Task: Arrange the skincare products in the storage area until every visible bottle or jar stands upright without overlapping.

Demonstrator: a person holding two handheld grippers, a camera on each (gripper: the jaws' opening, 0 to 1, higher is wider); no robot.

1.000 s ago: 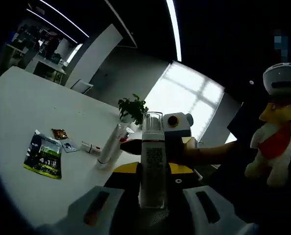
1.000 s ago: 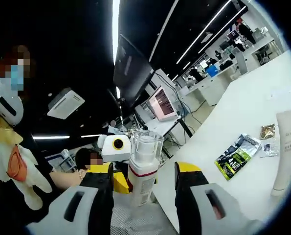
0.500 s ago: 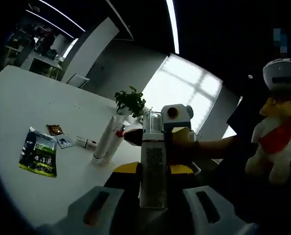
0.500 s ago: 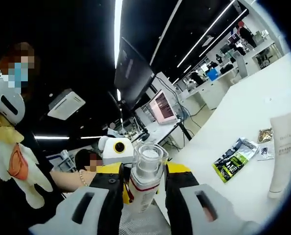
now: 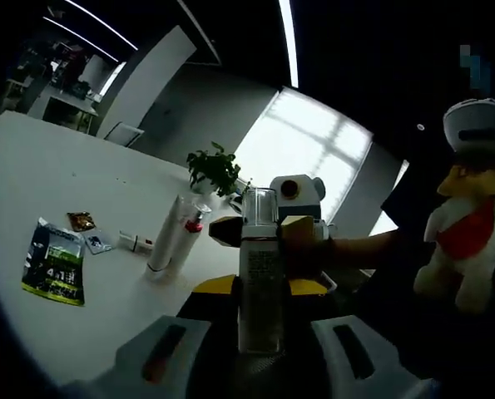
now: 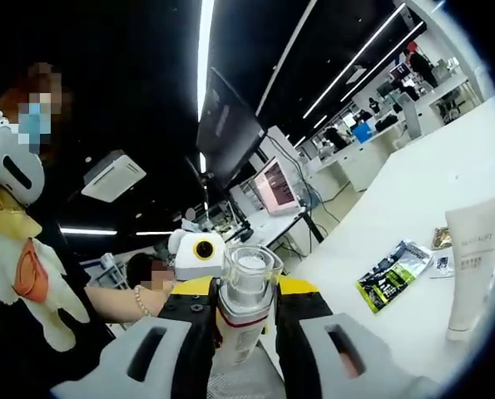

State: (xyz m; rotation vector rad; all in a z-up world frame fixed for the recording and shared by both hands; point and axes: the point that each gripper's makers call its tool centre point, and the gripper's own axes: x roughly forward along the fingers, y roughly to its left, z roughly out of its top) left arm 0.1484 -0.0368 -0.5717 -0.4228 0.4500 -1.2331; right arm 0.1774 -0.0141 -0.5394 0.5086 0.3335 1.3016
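**Bottles clamped upright in both claws**

While the left claw [image 5: 259,345] grips a tall clear bottle [image 5: 259,283] with a printed label, the right claw [image 6: 240,345] pinches a white, red-banded, clear-capped bottle [image 6: 240,312]. Beyond them, a white tube [image 6: 467,266] stands on the tabletop [image 5: 81,208].

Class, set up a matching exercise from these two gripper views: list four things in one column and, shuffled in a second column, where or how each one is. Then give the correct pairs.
Things:
1. clear-capped bottle
2. white tube
3. green packet
4. potted plant

Place or state:
A. lying flat on the white table
B. at the table's far edge, before the bright window
C. held upright between the left gripper's jaws
D. standing on its cap on the table, at the right of the right gripper view

Pairs: 1-C, 2-D, 3-A, 4-B
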